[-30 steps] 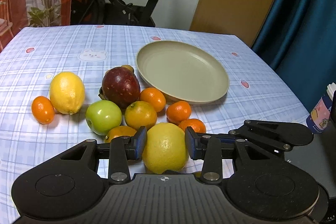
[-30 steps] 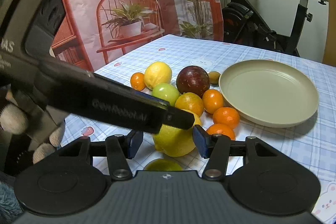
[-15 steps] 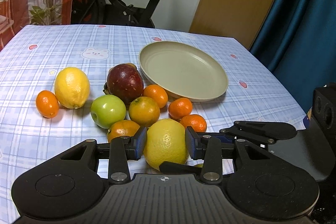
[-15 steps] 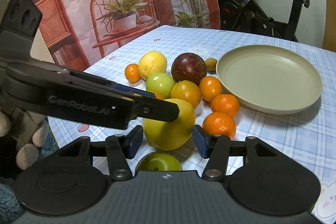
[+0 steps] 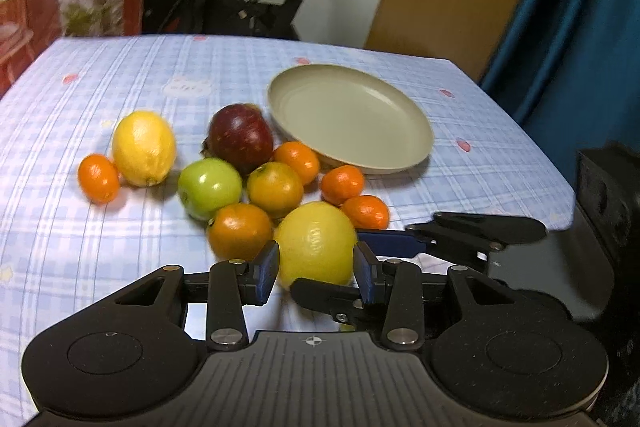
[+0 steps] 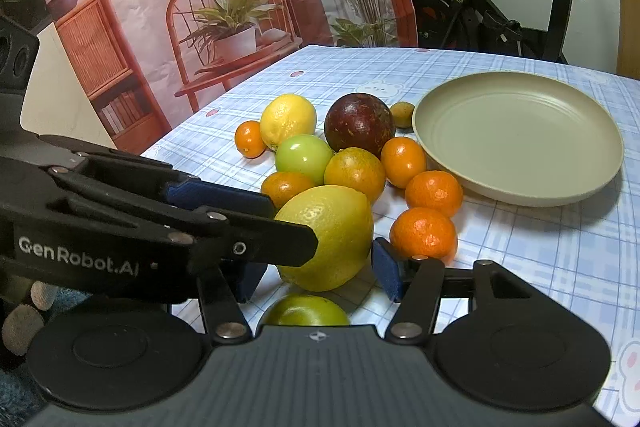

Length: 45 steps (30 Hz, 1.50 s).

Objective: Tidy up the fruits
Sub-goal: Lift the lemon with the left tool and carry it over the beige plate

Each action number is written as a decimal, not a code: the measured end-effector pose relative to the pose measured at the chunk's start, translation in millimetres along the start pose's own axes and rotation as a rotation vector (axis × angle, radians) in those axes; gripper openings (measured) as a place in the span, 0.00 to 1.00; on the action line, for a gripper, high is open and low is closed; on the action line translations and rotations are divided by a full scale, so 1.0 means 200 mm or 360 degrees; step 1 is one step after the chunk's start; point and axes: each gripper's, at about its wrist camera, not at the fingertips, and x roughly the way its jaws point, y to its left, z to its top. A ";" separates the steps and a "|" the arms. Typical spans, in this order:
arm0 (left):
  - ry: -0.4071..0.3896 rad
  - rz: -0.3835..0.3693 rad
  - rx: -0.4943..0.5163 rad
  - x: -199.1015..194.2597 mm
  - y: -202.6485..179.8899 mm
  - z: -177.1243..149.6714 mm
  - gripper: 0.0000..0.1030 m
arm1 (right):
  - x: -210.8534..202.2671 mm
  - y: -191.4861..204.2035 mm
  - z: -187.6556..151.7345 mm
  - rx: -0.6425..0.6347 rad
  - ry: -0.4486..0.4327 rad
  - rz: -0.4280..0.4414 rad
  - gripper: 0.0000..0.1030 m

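"GenRobot.AI" on left gripper (image 6: 296, 223), clamped on lemon (image 6: 328, 237); right gripper (image 6: 316, 275) jaws opening around it. Blue plaid tablecloth (image 6: 540, 267).

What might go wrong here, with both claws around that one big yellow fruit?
1. The left gripper clamps the big lemon while the right gripper, its jaws opening, straddles it too. Their fingers cross closely and may knock together.
2. The lemon is round and smooth. If bumped, it might slip and hit the tangerine beside it or the green fruit below.
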 end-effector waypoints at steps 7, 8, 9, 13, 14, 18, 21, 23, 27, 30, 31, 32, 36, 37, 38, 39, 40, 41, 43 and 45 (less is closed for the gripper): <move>0.0020 -0.0035 -0.0136 0.02 0.05 0.00 0.51 | 0.00 0.01 0.00 -0.0013 -0.0002 -0.0006 0.58; 0.0021 -0.0050 -0.0159 0.03 0.06 0.00 0.52 | 0.00 0.01 0.00 -0.0015 -0.0003 -0.0006 0.58; 0.0023 -0.0064 -0.0178 0.04 0.07 0.00 0.53 | 0.00 0.01 0.00 -0.0018 -0.0004 -0.0006 0.58; 0.0043 -0.0088 -0.0182 0.08 0.07 -0.01 0.54 | 0.00 0.01 0.00 -0.0005 -0.0011 0.0000 0.58; 0.0046 -0.0088 -0.0181 0.09 0.06 -0.02 0.53 | 0.00 0.01 0.00 -0.0007 -0.0012 -0.0001 0.58; 0.0032 -0.0086 -0.0167 0.07 0.05 -0.02 0.54 | 0.00 0.03 0.00 -0.0047 -0.0010 -0.0029 0.57; -0.0039 -0.0094 -0.0102 0.02 0.02 0.01 0.54 | -0.04 0.04 0.01 -0.0051 -0.0052 -0.0035 0.57; -0.0081 -0.0098 -0.0049 -0.01 -0.01 0.04 0.54 | -0.08 0.05 0.02 -0.0066 -0.0108 -0.0055 0.57; -0.0140 -0.0094 0.0048 -0.02 -0.07 0.11 0.54 | -0.14 0.04 0.06 -0.0065 -0.0199 -0.0093 0.57; -0.0158 -0.0104 0.0079 0.00 -0.09 0.18 0.53 | -0.16 0.01 0.11 -0.0033 -0.0234 -0.0105 0.57; -0.0159 -0.0114 0.0082 0.01 -0.09 0.21 0.53 | -0.16 0.00 0.12 -0.0024 -0.0245 -0.0111 0.57; -0.0157 -0.0123 0.0087 0.03 -0.09 0.23 0.53 | -0.16 -0.02 0.14 -0.0019 -0.0253 -0.0119 0.57; -0.0153 -0.0132 0.0134 0.12 -0.10 0.33 0.53 | -0.15 -0.09 0.22 -0.0008 -0.0265 -0.0159 0.57; -0.0154 -0.0126 0.0147 0.15 -0.11 0.35 0.54 | -0.14 -0.11 0.23 -0.0010 -0.0270 -0.0168 0.57; -0.0151 -0.0119 0.0152 0.18 -0.10 0.37 0.54 | -0.13 -0.13 0.25 -0.0016 -0.0273 -0.0179 0.57; -0.0144 -0.0113 0.0150 0.21 -0.10 0.39 0.54 | -0.12 -0.15 0.26 -0.0021 -0.0275 -0.0188 0.57; -0.0132 -0.0106 0.0143 0.24 -0.10 0.41 0.54 | -0.10 -0.18 0.28 -0.0018 -0.0272 -0.0194 0.57; -0.0121 -0.0098 0.0139 0.26 -0.09 0.42 0.54 | -0.08 -0.20 0.29 -0.0010 -0.0265 -0.0195 0.57; -0.0095 -0.0076 0.0140 0.31 -0.08 0.45 0.54 | -0.04 -0.26 0.30 0.0017 -0.0251 -0.0185 0.57; -0.0070 -0.0048 0.0141 0.36 -0.07 0.49 0.54 | 0.01 -0.31 0.31 0.0039 -0.0238 -0.0174 0.57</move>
